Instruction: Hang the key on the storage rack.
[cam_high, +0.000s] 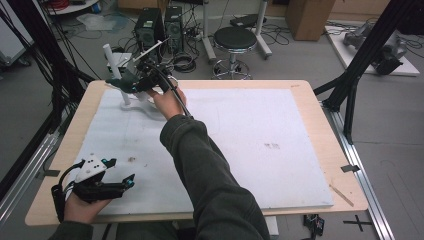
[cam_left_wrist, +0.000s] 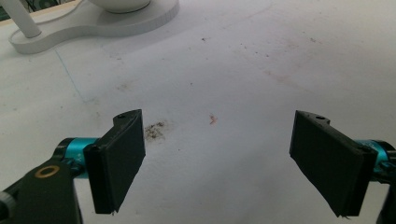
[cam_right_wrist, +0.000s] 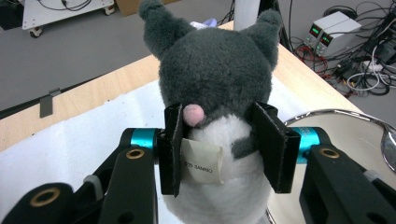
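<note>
Black jaws of the right gripper (cam_right_wrist: 222, 149) squeeze a soft toy (cam_right_wrist: 217, 93) from both sides. It is a grey plush animal with two ears, a small pink nose and a white belly. A paper tag (cam_right_wrist: 201, 163) hangs on the belly, just beside one jaw. Next to the toy is a shiny metal bowl (cam_right_wrist: 336, 122).

From above, the right gripper (cam_high: 131, 84) holds the toy (cam_high: 120, 82) up at the far left corner of the table (cam_high: 320, 120), over a white stand (cam_high: 131, 102) with a white post.

The left gripper (cam_left_wrist: 219, 163) has its jaws spread wide with nothing between them. Under it lies a white mat (cam_left_wrist: 243, 70) with a small dark smudge (cam_left_wrist: 154, 130) and a tiny pink speck (cam_left_wrist: 212, 119). From above, the left gripper (cam_high: 117, 175) rests near the front left edge of the table, well apart from the toy.
</note>
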